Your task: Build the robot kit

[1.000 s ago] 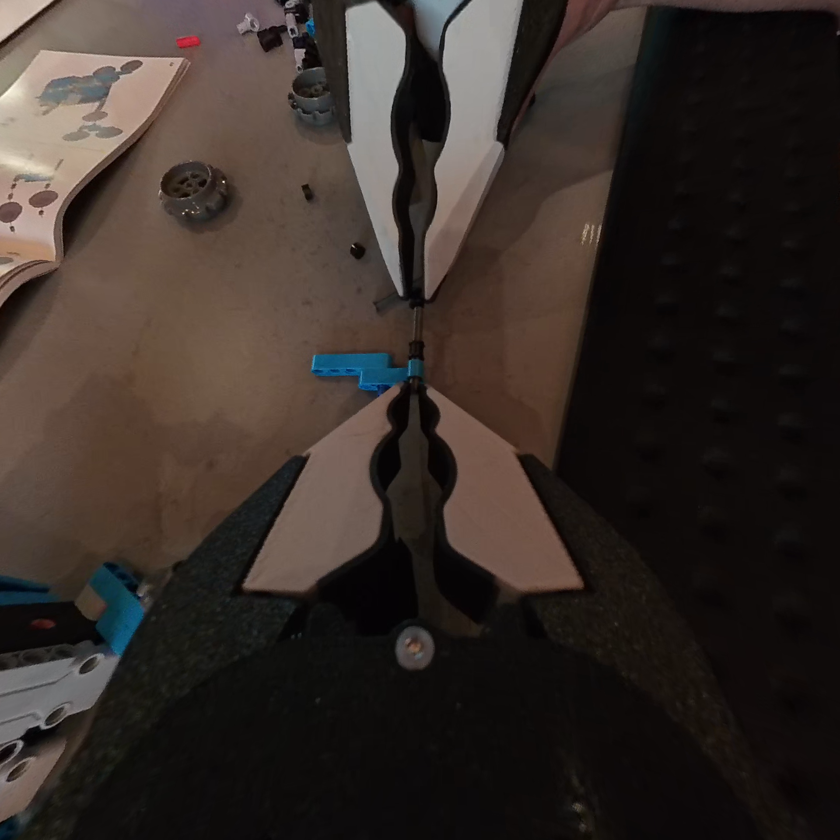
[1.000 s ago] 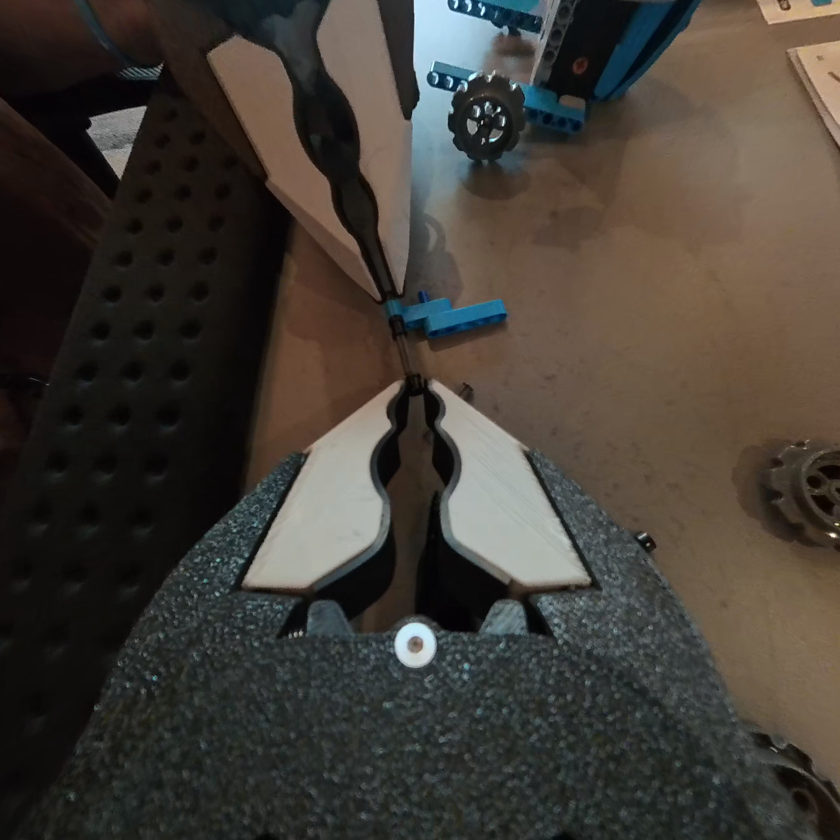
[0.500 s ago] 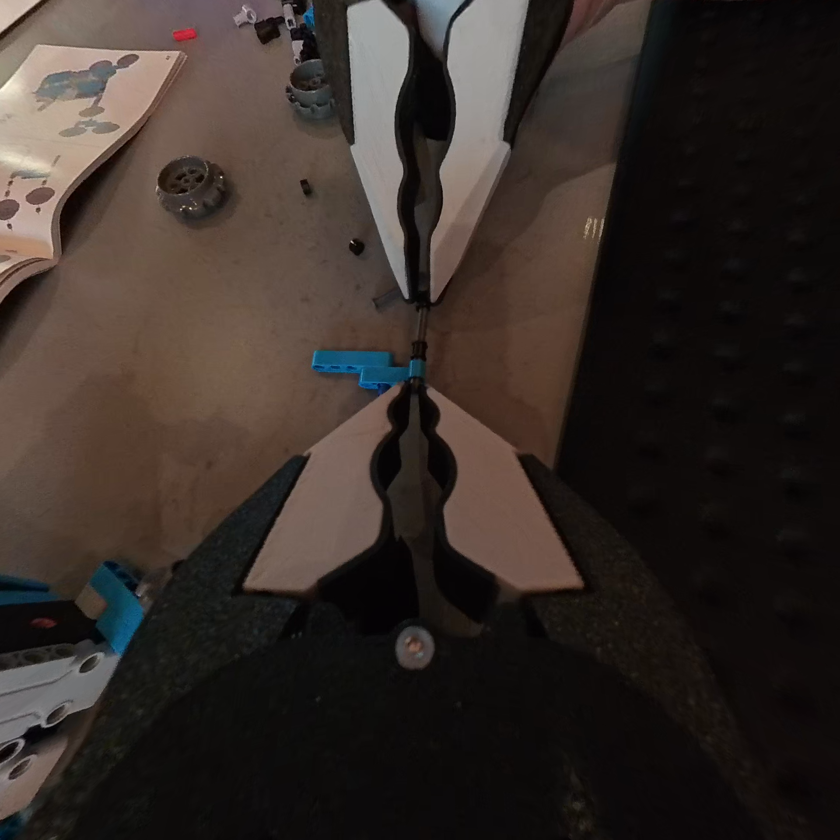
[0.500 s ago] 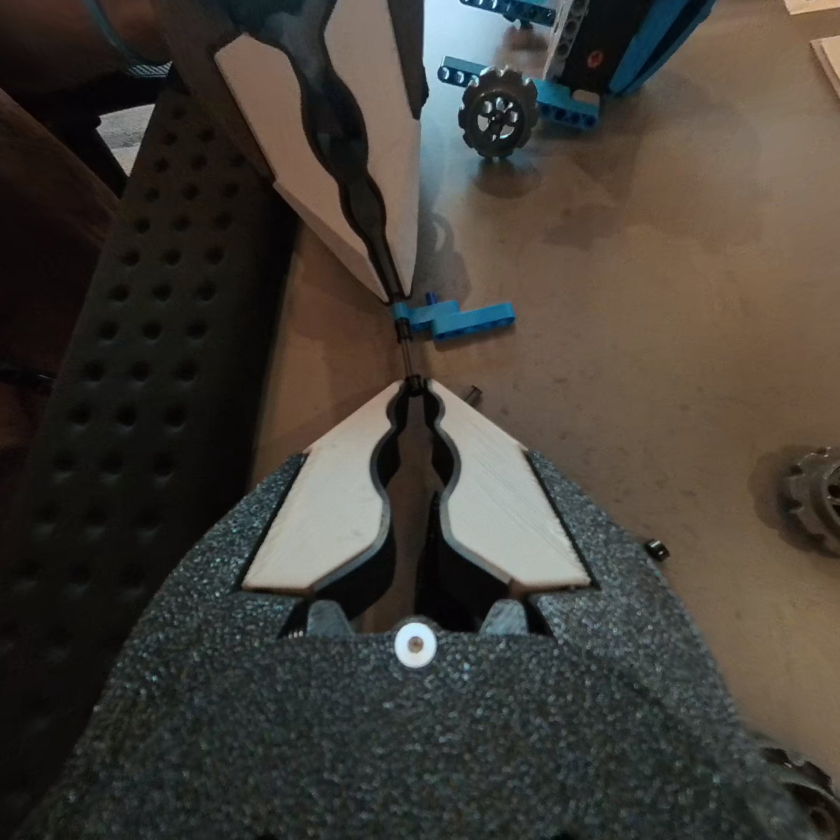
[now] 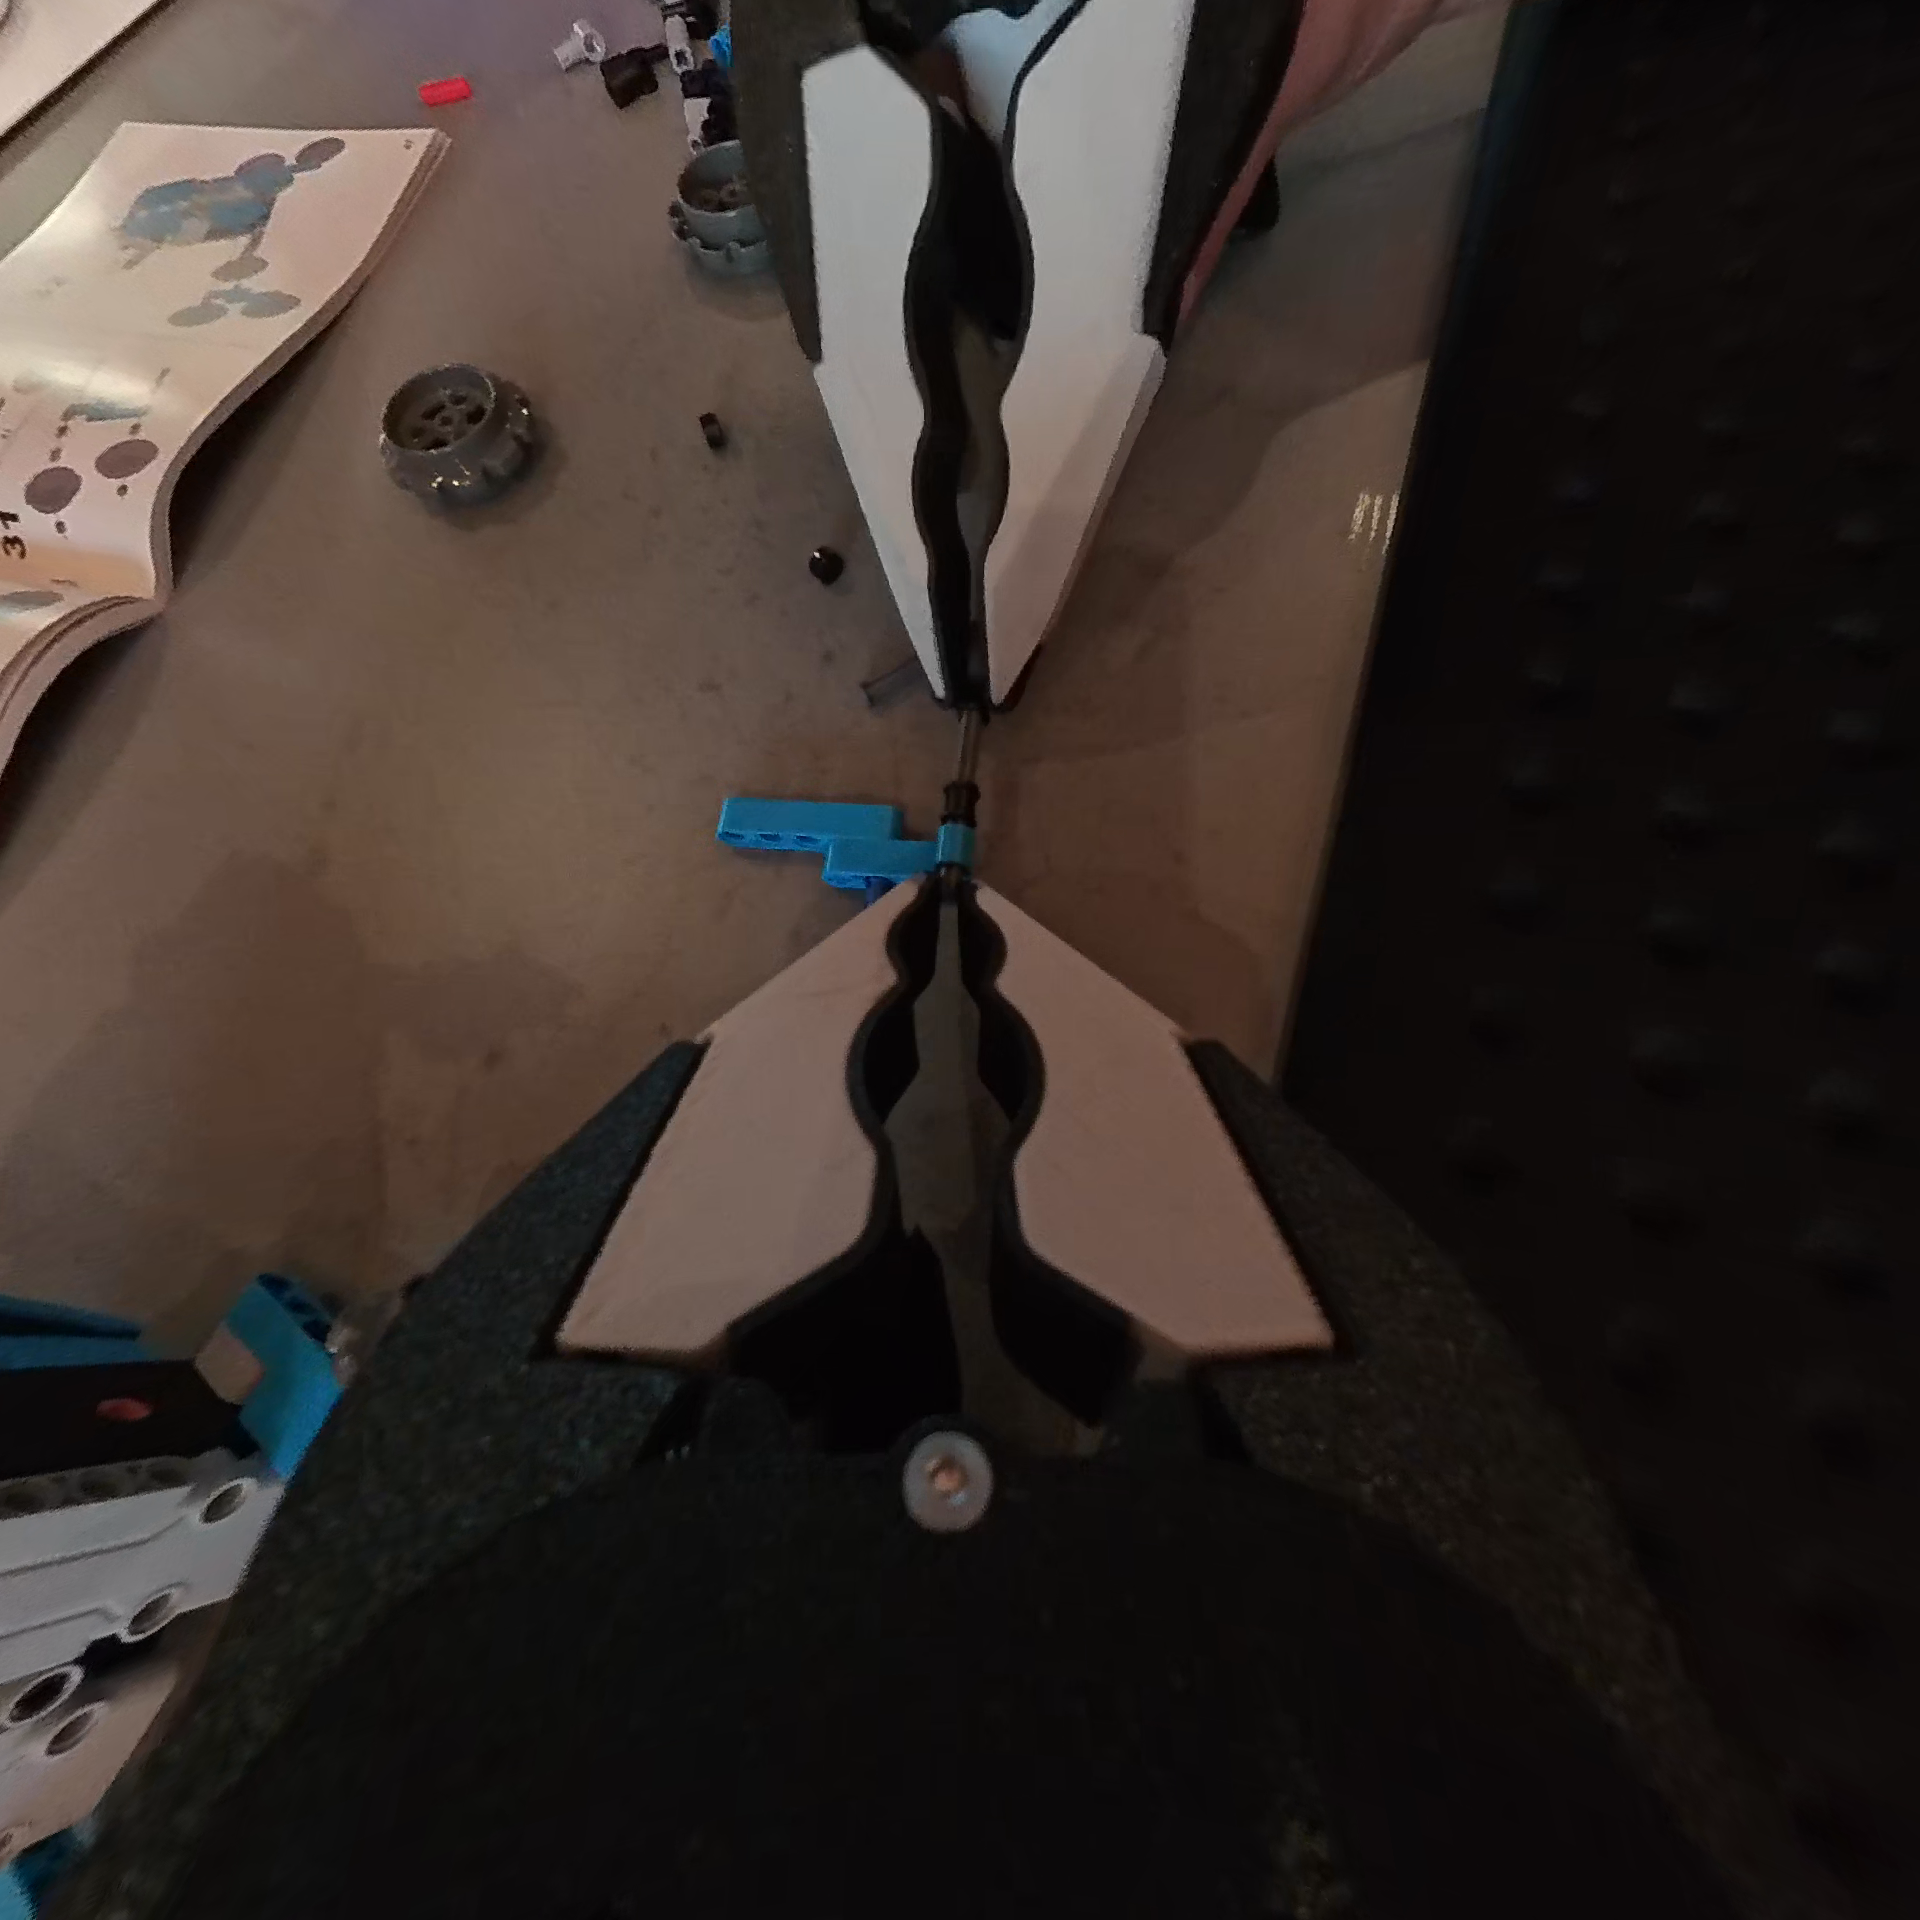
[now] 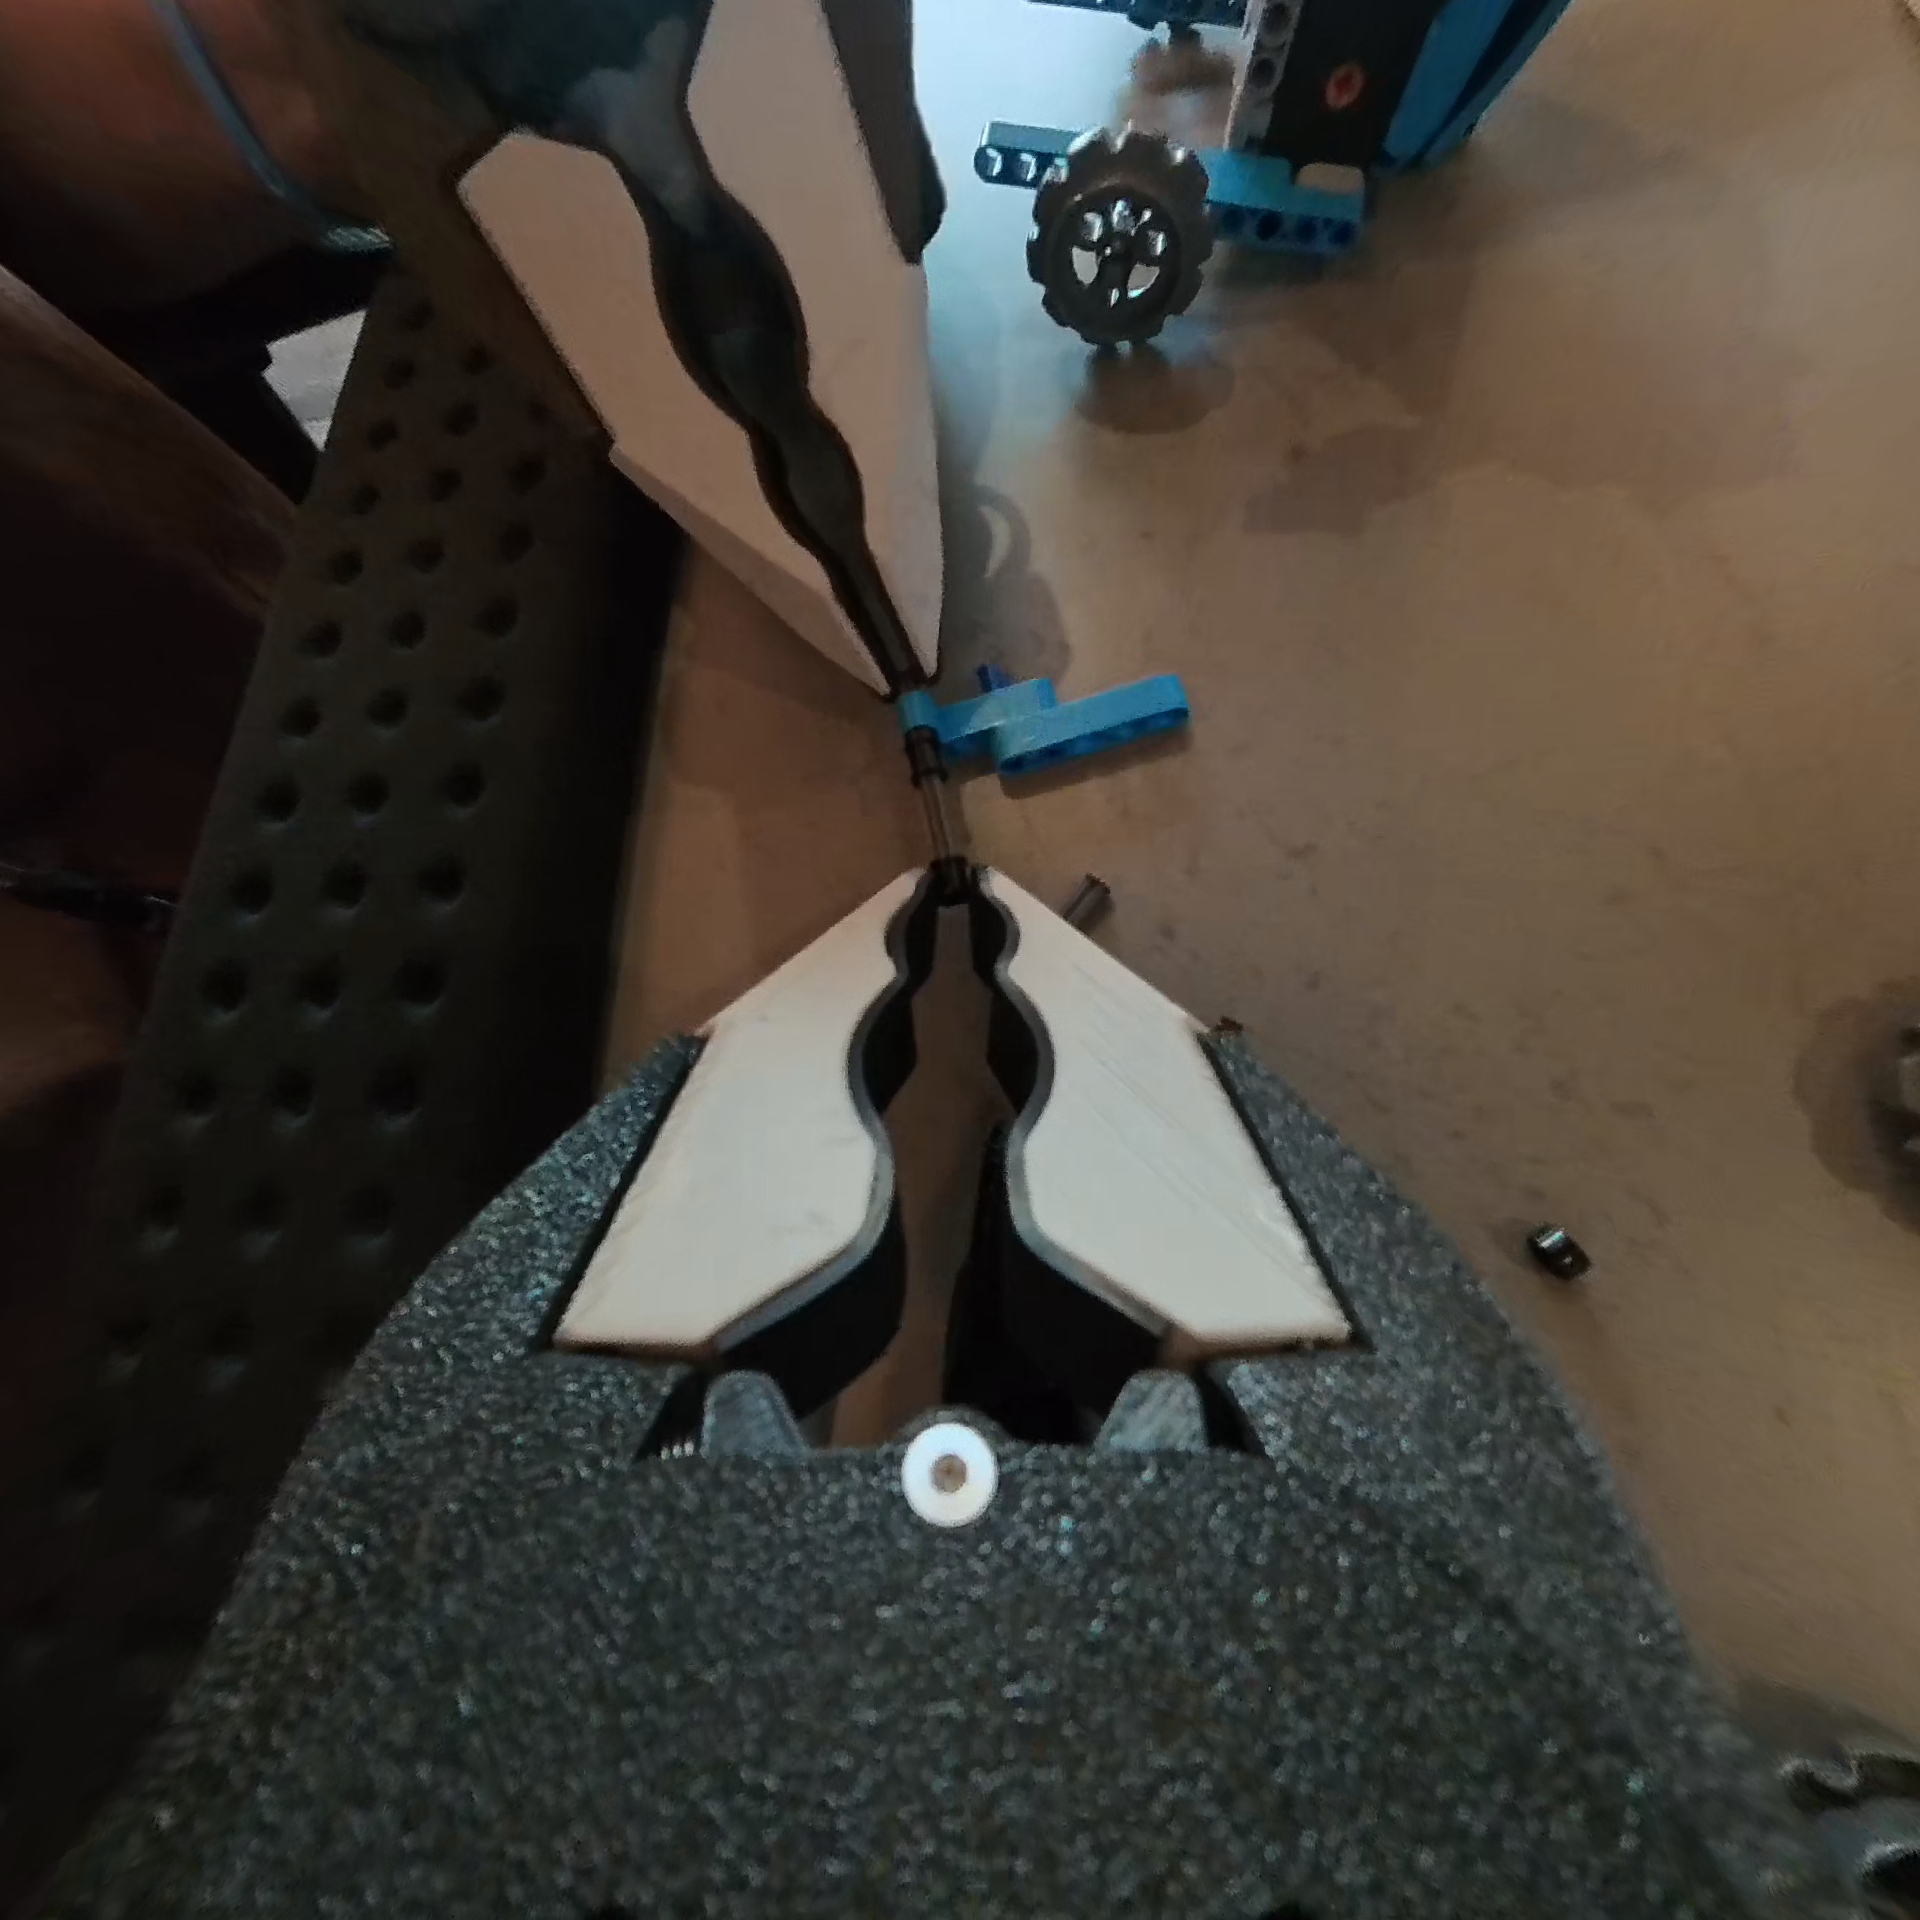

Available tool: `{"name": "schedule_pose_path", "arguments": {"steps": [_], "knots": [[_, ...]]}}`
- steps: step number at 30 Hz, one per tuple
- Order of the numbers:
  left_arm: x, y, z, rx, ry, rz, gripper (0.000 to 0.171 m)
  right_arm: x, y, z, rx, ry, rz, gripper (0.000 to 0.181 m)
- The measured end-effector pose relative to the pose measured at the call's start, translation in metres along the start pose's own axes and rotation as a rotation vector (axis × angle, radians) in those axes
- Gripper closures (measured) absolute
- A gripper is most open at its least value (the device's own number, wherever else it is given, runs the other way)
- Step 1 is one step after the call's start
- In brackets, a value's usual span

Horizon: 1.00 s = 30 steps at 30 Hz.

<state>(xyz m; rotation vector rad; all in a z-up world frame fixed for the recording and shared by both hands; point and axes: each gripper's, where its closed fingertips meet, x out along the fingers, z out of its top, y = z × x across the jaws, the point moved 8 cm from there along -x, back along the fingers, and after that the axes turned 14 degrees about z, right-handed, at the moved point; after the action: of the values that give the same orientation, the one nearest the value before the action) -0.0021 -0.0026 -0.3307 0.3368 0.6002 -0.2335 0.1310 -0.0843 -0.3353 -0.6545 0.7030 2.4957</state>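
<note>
Two grippers pinch one thin dark axle, tip to tip, above the table.

Far left of the left gripper lie an open booklet and a grey wheel; a part-built blue model sits at its near left. Its jaws are pressed together on the axle's near end, with a blue beam threaded on just ahead, jutting left. The right gripper, facing it, clamps the far end likewise. A black perforated panel lies to the right. Judging by the grip, keeping both grippers in line and pinching evenly should stop the axle bending or the beam twisting.
</note>
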Motion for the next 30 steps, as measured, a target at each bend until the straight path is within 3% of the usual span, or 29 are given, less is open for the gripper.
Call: {"name": "schedule_pose_path", "arguments": {"steps": [25,30], "knots": [[0.002,-0.002,0.002,0.003,-0.012,-0.004,0.169,0.013,0.000,0.006,-0.079,0.052,-0.008,0.176],[0.007,-0.006,0.000,0.061,0.033,0.035,0.170,0.014,0.001,0.012,-0.090,0.038,-0.032,0.176]]}}
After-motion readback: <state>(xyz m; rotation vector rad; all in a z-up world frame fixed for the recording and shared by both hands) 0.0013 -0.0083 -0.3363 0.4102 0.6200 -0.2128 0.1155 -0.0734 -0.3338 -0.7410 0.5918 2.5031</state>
